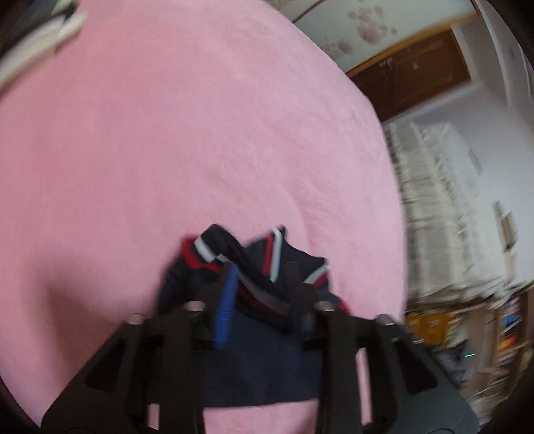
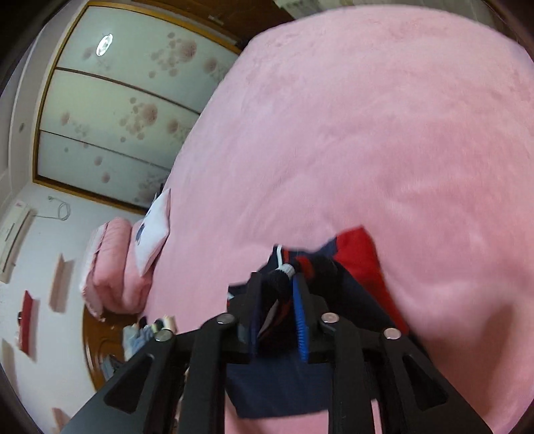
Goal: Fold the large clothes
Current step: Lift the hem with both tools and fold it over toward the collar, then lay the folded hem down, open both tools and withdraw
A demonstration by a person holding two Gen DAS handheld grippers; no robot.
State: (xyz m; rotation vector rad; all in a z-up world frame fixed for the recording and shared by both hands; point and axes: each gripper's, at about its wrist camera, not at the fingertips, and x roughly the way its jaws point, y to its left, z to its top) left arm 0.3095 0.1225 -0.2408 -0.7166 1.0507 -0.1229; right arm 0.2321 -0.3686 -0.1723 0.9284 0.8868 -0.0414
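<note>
Left wrist cam: left gripper (image 1: 258,283) is pointing down at the pink blanket (image 1: 200,133) covering the bed. Navy garment (image 1: 260,364) w/ red + white stripe trim is bunching between the fingers and hanging below them. Jaws are standing partly apart, blue pad (image 1: 224,310) on the left finger is showing clear, right finger is sitting against the cloth; can't tell if the pads are actually pressing, frame is blurring. White-green item (image 1: 40,43) is lying at the blanket's top-left edge, too smeared to ID. Wardrobe w/ floral panels (image 1: 367,23) and cluttered shelves (image 1: 467,320) are showing off to the right

Right wrist cam: right gripper (image 2: 280,283) is also angling down over the same blanket (image 2: 367,133). Same garment (image 2: 277,387) is sitting wadded between its fingers, red section (image 2: 360,253) spilling out to the right, white cord tip poking up at the fingertips. Jaws are narrowly apart w/ cloth filling the gap, blue pad (image 2: 299,323) is touching fabric, so it's looking clamped on the cloth. Folded pink quilt (image 2: 113,267) and white pillow (image 2: 153,230) are lying at the bed's left end, AC unit (image 2: 13,240) on the wall
</note>
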